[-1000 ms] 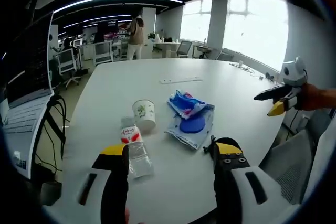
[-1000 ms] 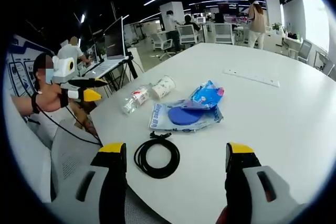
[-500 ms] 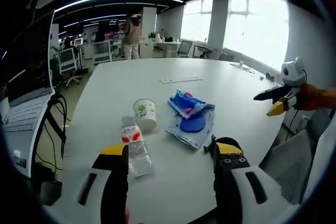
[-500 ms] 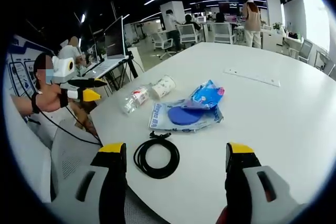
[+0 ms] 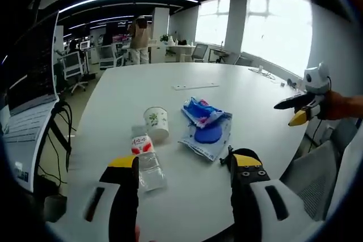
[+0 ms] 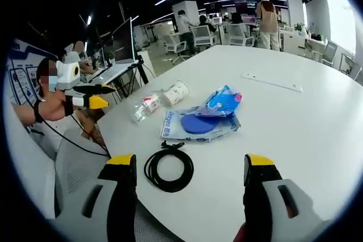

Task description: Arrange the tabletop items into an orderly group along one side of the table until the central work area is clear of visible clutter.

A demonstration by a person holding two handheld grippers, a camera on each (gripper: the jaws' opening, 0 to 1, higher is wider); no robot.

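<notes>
1. Two jaws of left gripper (image 5: 181, 168) spread apart, holding nothing, above white table (image 5: 238, 92); water bottle (image 5: 144, 160), paper cup (image 5: 156, 123), blue packets (image 5: 205, 126) ahead; right gripper (image 5: 299, 109) hovers off the table's edge.
2. Right gripper view: jaws apart, empty; black cable coil (image 6: 169, 168) nearest, packets, cup, bottle beyond.

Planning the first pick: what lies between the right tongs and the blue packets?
In the right gripper view, a coiled black cable lies on the table between the open right tongs and the blue packets.
</notes>
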